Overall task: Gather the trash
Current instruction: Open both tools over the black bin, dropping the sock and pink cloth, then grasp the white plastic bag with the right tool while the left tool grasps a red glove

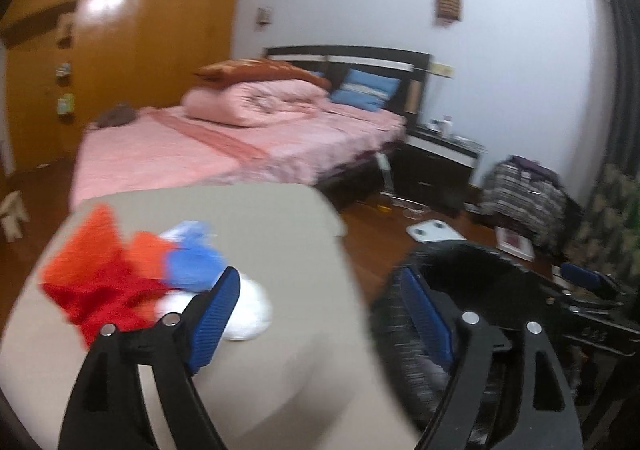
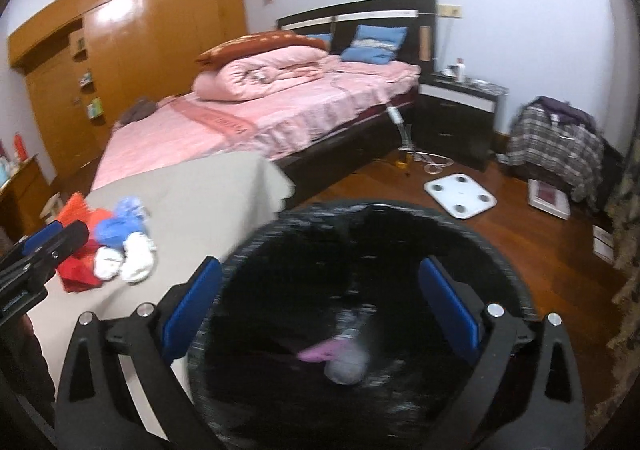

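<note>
Trash bin (image 2: pixel 400 218) black, no label readable; wad (image 2: pixel 346 366) inside.

I can read almost nothing from where I hold my grippers. The one lettering I can make out at all is a dark word on the salmon-pink band (image 2: pixel 224 122) that runs across the bed (image 2: pixel 304 118); in my right wrist view it sits sideways and is too small and soft to spell out. In my left wrist view the same band (image 1: pixel 224 140) is smeared and shows no letters. The small packets stuck on the wooden wardrobe (image 2: pixel 132 50) carry print I cannot read. The white bathroom scale (image 2: pixel 460 194) on the floor has a faint mark at its middle, too small to tell.
</note>
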The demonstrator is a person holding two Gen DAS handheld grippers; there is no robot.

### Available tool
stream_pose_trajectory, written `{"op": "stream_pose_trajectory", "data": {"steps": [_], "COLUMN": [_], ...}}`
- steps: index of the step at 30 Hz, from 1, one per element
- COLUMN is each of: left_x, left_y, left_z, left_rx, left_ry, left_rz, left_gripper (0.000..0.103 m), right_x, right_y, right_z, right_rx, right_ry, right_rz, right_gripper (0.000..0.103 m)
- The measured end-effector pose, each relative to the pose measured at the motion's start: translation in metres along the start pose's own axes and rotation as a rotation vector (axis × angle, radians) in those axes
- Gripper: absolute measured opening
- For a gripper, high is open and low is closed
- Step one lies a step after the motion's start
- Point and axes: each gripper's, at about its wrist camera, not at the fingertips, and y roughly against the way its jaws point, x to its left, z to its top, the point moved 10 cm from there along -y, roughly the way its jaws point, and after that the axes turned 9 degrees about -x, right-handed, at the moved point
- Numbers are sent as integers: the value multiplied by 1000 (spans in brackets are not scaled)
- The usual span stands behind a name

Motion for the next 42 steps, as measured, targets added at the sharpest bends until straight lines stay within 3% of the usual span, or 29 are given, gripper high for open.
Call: {"op": "stream_pose_trajectory", "data": {"steps": [11,18,24,32,35,37,42], "left_x": [134,185,198,203,203,202,203], "left_y": [19,18,13,4,1,-2,-10], "left_z": [-12,-26,-34,-42,-44,-43,-44], "left_rx": [-12,-7,2,18,20,21,29], "left_ry": [19,37,34,41,43,41,40], "left_rz": [286,366,384,376,369,365,356], "left_gripper": [81,81,81,81,80,80,71], "right_x": [139,195,218,237,244,250,251], "right_y": [-45,-83,-119,-148,-150,-150,-144], "right_z": [5,-13,-40,-65,-70,-74,-69], "right_rx": [9,51,140,245,268,288,279], "right_ry": [80,139,164,194,200,203,197], "right_rz": [193,238,250,273,301,345,361], "right_gripper": [96,96,95,81,67,46,39]}}
